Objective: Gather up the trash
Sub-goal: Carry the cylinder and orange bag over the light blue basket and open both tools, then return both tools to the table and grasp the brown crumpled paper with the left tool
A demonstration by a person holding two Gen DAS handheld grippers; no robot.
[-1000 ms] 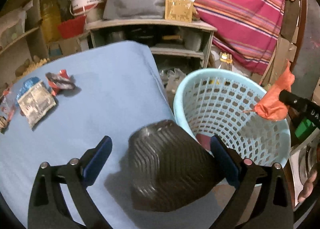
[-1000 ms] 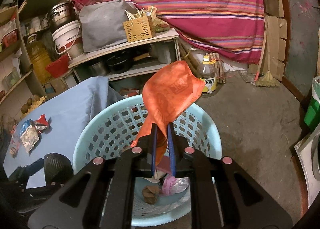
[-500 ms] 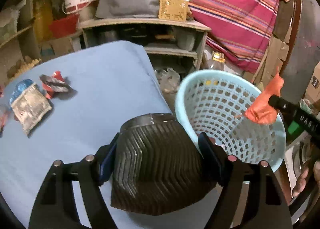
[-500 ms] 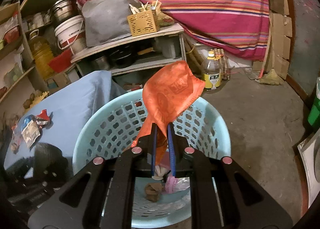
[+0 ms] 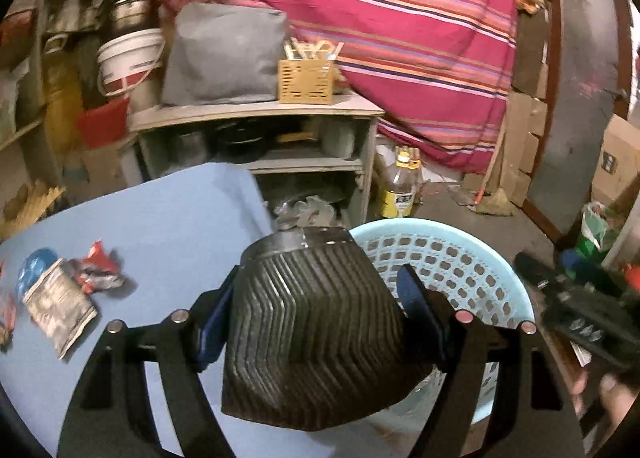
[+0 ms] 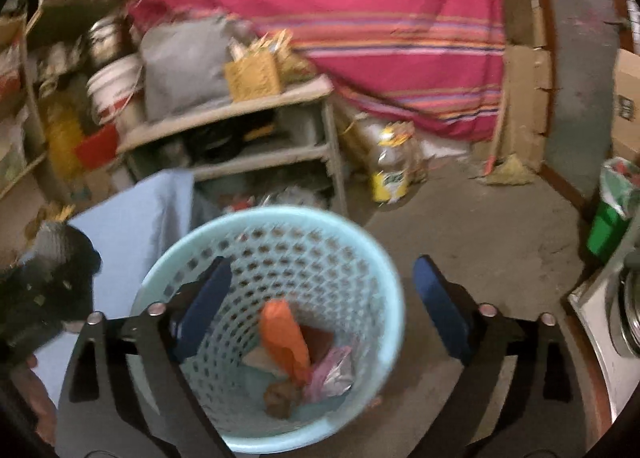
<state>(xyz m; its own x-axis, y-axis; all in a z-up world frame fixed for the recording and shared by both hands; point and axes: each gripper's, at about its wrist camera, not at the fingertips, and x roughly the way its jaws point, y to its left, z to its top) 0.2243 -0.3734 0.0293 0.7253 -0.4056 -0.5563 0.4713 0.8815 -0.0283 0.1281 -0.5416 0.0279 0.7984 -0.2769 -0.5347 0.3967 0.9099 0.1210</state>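
My left gripper (image 5: 316,310) is shut on a black ribbed plastic cup (image 5: 316,338), held at the table's right edge beside the light blue basket (image 5: 452,250). My right gripper (image 6: 320,298) is open and empty above the basket (image 6: 360,242). An orange wrapper (image 6: 286,334) lies inside the basket on top of pink and brown trash (image 6: 328,374). Several wrappers (image 5: 64,298) lie on the blue table (image 5: 168,226) at the left. The black cup also shows at the left of the right wrist view (image 6: 68,258).
A grey shelf unit (image 5: 256,114) with pots, a bucket and a wicker box stands behind the table. An oil bottle (image 5: 398,186) stands on the floor past the basket. A striped cloth (image 5: 400,18) hangs behind. A green bin (image 6: 608,226) is at the right.
My right gripper opened and the orange wrapper dropped into the basket. My left gripper closed on the black cup and lifted it toward the basket.
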